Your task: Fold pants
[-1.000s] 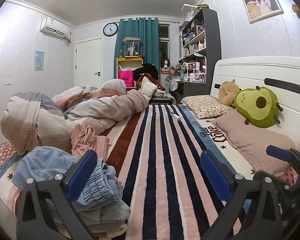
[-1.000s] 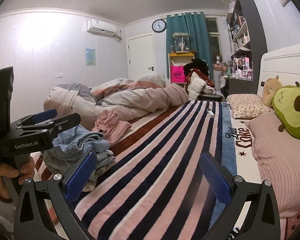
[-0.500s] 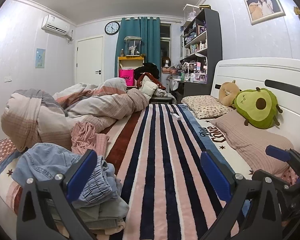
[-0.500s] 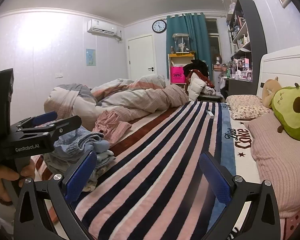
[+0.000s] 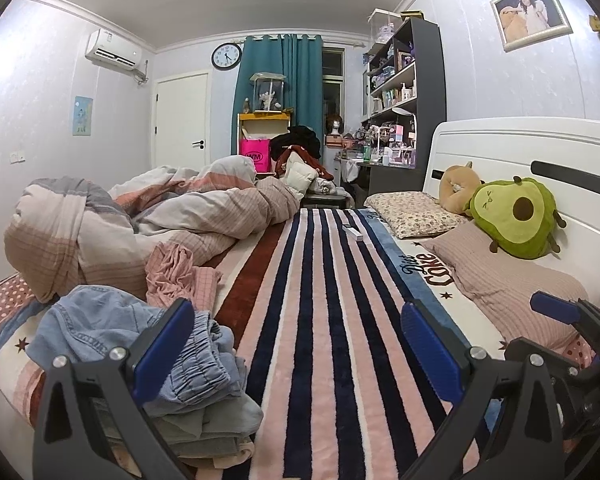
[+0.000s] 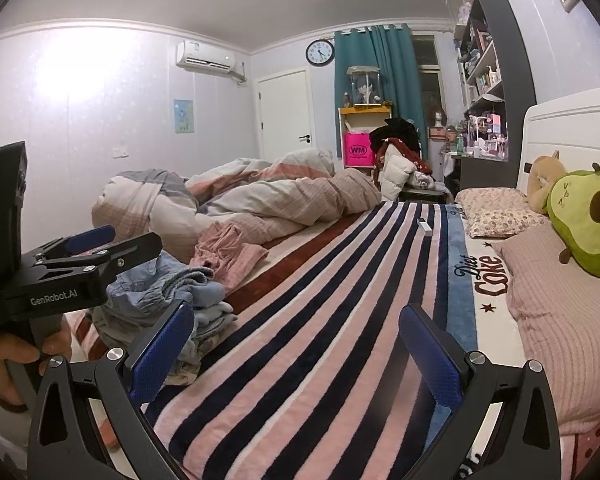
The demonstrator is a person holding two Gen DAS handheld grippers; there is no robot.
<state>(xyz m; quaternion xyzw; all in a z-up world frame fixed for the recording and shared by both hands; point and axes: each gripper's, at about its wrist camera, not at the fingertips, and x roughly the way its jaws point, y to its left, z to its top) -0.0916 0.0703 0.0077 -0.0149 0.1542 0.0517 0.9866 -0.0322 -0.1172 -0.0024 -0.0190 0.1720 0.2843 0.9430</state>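
A heap of clothes [image 5: 112, 332] lies at the bed's near left, with light blue denim pants on top of a folded stack; it also shows in the right wrist view as the same heap [image 6: 168, 288]. My left gripper [image 5: 296, 346] is open and holds nothing; its left pad hangs just over the heap's edge. My right gripper [image 6: 296, 350] is open over the striped blanket [image 6: 340, 320], right of the heap. From the right wrist view, the left gripper [image 6: 116, 242] appears side-on, held by a hand [image 6: 4, 360]. A pink garment [image 5: 176, 272] lies crumpled behind the heap.
A bunched duvet [image 5: 160, 216] fills the bed's left side. Pillows [image 5: 512, 276], an avocado plush [image 5: 516, 216] and the white headboard [image 5: 520, 148] line the right. A small white box [image 5: 352, 232] sits far up the blanket. Shelves and a cluttered chair stand beyond.
Both views have drifted only slightly. The grippers stay open and nothing on the bed has moved.
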